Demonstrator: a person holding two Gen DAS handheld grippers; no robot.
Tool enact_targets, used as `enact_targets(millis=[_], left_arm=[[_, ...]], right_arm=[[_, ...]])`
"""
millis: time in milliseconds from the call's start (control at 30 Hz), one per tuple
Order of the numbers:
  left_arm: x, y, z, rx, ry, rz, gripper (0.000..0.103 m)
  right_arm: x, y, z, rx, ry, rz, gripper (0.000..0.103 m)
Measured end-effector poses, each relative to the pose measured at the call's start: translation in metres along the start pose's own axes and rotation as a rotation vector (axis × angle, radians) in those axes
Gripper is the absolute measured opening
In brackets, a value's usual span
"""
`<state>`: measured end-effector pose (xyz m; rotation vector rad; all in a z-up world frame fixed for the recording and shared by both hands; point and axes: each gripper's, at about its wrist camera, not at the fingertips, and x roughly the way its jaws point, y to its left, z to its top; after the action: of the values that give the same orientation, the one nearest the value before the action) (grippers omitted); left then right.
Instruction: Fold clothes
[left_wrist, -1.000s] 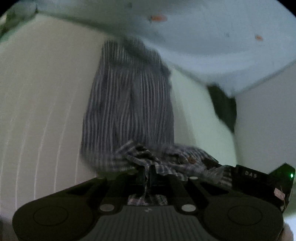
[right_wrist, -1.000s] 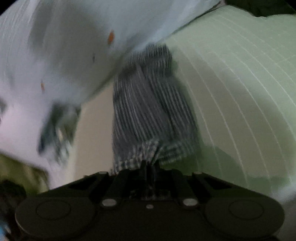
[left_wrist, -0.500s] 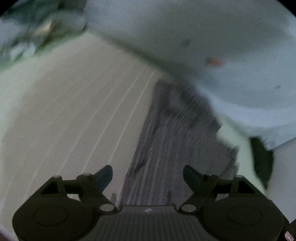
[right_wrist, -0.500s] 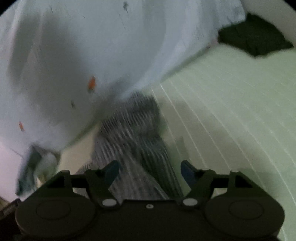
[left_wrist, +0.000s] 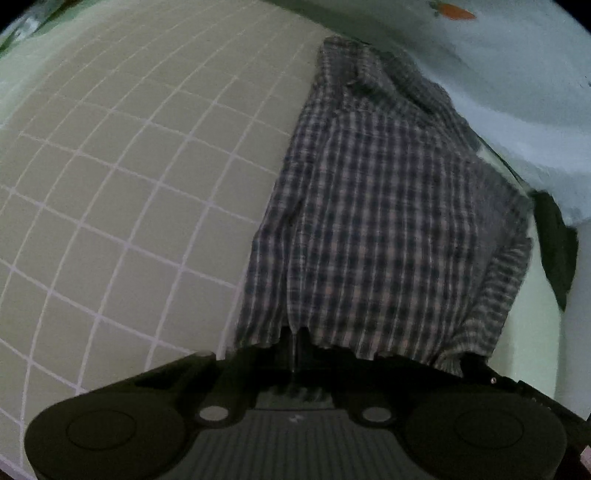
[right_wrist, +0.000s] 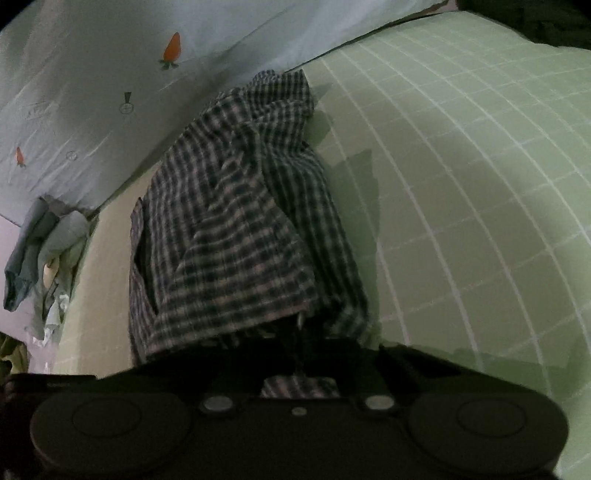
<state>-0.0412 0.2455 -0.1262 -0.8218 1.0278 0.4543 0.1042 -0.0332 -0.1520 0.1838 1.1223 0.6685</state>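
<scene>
A dark blue and white checked shirt lies partly folded on a green grid-patterned sheet. My left gripper is shut on the shirt's near edge. In the right wrist view the same shirt lies bunched in layers, and my right gripper is shut on its near edge too. Cloth shows between the jaws of both grippers. The fingertips are hidden under the fabric.
A pale blue quilt with carrot prints lies along the far side of the shirt. A dark garment lies at the right edge. A pile of grey-blue clothes sits at the left. The green sheet stretches to the right.
Half a second ago both grippers were open above the shirt. Now both have closed on its near edge.
</scene>
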Motion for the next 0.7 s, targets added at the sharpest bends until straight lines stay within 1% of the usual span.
enact_targets(millis=[133,233,267,300,400,433,467,533,600,700], left_arm=[[-0.017,0.006,-0.024,0.067,0.045,0.004,0.002],[-0.028,0.014,-0.047,0.100,0.075,0.005,0.002],[-0.030,0.017,-0.053,0.110,0.078,0.009,0.003],[-0.032,0.018,-0.055,0.115,0.077,0.017,0.007],[-0.034,0.017,-0.048,0.111,0.066,0.028,0.008],[-0.037,0.016,-0.046,0.113,0.054,0.029,0.011],[-0.039,0.016,-0.043,0.119,0.039,0.032,0.013],[-0.043,0.014,-0.038,0.130,0.007,0.039,0.023],[-0.047,0.011,-0.035,0.134,-0.012,0.052,0.028],[-0.054,0.007,-0.031,0.141,-0.029,0.057,0.032]], right_arm=[[-0.024,-0.011,-0.025,0.007,0.026,-0.028,0.001],[-0.045,-0.015,-0.049,-0.018,0.044,-0.059,0.002],[-0.049,-0.015,-0.054,-0.024,0.042,-0.065,0.003],[-0.052,-0.014,-0.058,-0.028,0.038,-0.074,0.004],[-0.054,-0.002,-0.059,-0.079,0.006,-0.106,0.022],[-0.054,0.002,-0.059,-0.099,-0.006,-0.116,0.036],[-0.054,0.006,-0.059,-0.119,-0.017,-0.126,0.041],[-0.048,0.020,-0.056,-0.188,-0.035,-0.155,0.041],[-0.041,0.036,-0.052,-0.267,-0.051,-0.188,0.044],[-0.030,0.058,-0.038,-0.338,-0.096,-0.213,0.045]])
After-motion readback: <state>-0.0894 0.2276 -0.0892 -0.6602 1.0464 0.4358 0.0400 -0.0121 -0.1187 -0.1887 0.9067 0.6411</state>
